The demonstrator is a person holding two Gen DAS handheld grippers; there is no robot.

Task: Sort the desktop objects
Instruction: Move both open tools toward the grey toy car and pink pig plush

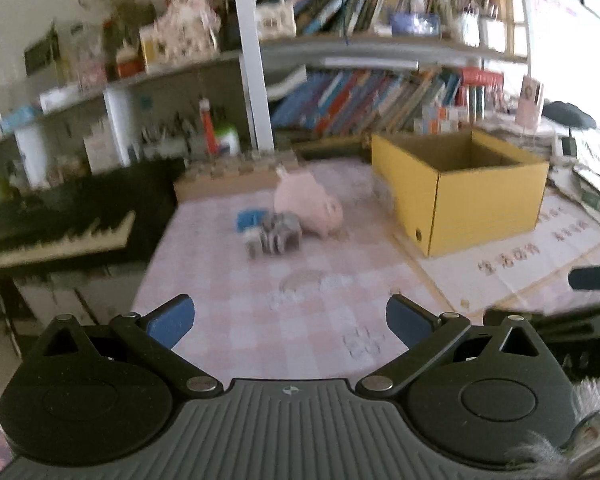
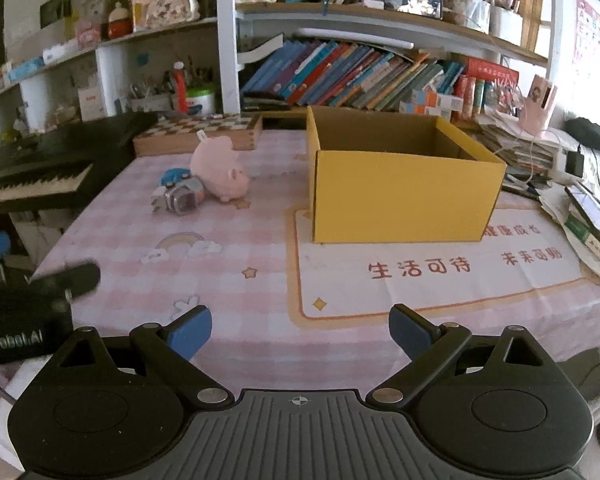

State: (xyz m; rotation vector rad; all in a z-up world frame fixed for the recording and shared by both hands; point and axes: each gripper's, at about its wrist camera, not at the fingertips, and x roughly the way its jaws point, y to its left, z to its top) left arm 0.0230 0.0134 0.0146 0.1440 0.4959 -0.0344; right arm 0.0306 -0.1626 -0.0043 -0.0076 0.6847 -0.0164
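Note:
A pink plush pig (image 2: 219, 173) (image 1: 308, 204) lies on its side on the pink checked tablecloth (image 2: 220, 248). Touching it on the left are a grey toy robot (image 2: 179, 197) (image 1: 274, 234) and a small blue object (image 2: 174, 176) (image 1: 251, 218). An open yellow cardboard box (image 2: 400, 196) (image 1: 476, 208), empty as far as I see, stands to their right. My left gripper (image 1: 290, 320) is open near the table's front edge with nothing between its fingers. My right gripper (image 2: 300, 332) is open too, low over the front edge. The left wrist view is blurred.
A black keyboard (image 2: 32, 184) sits off the table's left side. A wooden chessboard box (image 2: 198, 134) lies behind the toys. Bookshelves (image 2: 360, 80) line the back. Paper stacks and cables (image 2: 540, 152) crowd the right edge. A white mat with red characters (image 2: 440, 272) lies under the box.

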